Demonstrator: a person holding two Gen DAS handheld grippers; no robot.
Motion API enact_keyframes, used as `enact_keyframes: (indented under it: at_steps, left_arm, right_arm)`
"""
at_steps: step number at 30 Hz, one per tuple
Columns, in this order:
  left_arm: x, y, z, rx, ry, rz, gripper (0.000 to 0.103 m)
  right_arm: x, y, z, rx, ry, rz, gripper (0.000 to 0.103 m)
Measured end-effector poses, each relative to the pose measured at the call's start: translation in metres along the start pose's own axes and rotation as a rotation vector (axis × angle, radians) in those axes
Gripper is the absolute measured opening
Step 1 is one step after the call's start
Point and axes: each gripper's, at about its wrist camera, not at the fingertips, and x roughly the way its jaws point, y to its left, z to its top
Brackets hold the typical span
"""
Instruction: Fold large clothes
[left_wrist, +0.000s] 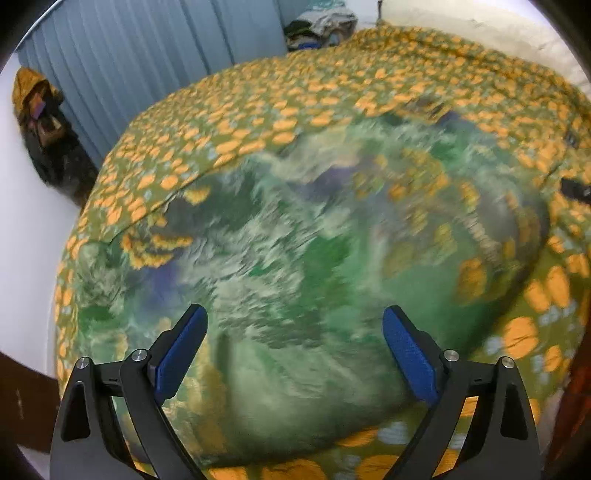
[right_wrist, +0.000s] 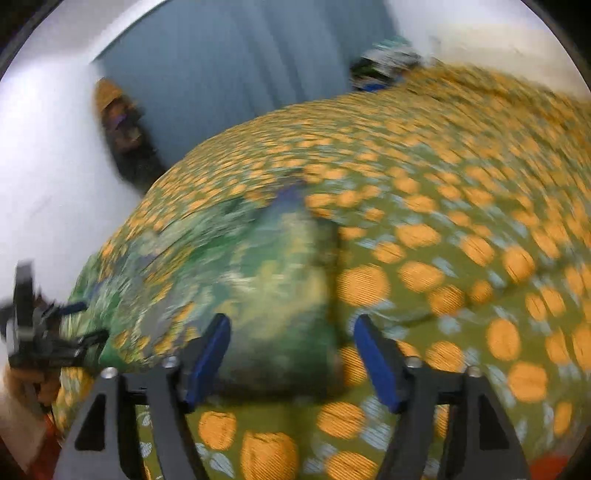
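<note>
1. Garment (left_wrist: 295, 266), a green, white and purple patterned cloth with orange patches, lies in a bunched mound on the bed, straight ahead of my left tool (left_wrist: 295, 332) and just below it.
2. My left tool stands open, its two blue pads (left_wrist: 181, 350) spread wide apart with nothing between them; the cloth fills the gap behind them, and I cannot tell whether the pads touch it.
3. From my right tool (right_wrist: 291, 343) the same garment (right_wrist: 258, 280) sits ahead and to the left, its right edge running up between the two fingers.
4. My right tool is also open, blue pads (right_wrist: 376, 362) apart and holding nothing.
5. Under the garment is the bedspread (right_wrist: 461, 229), olive green with orange dots and pale leaves; it spreads ahead of and to the right of my right tool, and all around the mound as seen from my left tool.
6. In the right wrist view, my left tool (right_wrist: 79, 321) shows at the far left edge, at the garment's left end.
7. Beyond the bed, ahead of both tools, hangs a blue-grey curtain (left_wrist: 147, 62).
8. A dark heap topped with yellow cloth (left_wrist: 40, 122) stands against the white wall, ahead and left.
9. A pile of clothes (left_wrist: 321, 26) lies at the bed's far end.
10. Both views are blurred, so finer detail of the folds is lost.
</note>
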Motion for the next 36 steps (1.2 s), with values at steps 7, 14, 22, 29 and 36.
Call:
enact_keyframes:
  at_steps: [7, 14, 22, 29, 36]
  left_arm:
    - [0.002, -0.021, 0.013, -0.044, -0.05, -0.161, 0.096]
    - [0.051, -0.023, 0.006, -0.088, 0.074, -0.194, 0.1]
    - [0.035, -0.015, 0.031, -0.075, 0.11, -0.157, 0.09]
    - [-0.017, -0.034, 0.133, -0.025, 0.093, -0.365, 0.088]
    - [-0.005, -0.106, 0.191, 0.188, 0.276, -0.372, 0.087]
  right_arm:
    - [0.017, -0.027, -0.002, 0.226, 0.053, 0.169, 0.075]
    - [0.079, -0.031, -0.013, 0.351, 0.16, 0.235, 0.075]
    - [0.048, -0.014, -0.005, 0.295, 0.114, 0.285, 0.033]
    - [0.003, 0.046, 0.011, 0.074, -0.008, 0.308, 0.032]
    - [-0.026, 0.128, 0.005, -0.201, -0.09, 0.252, 0.032]
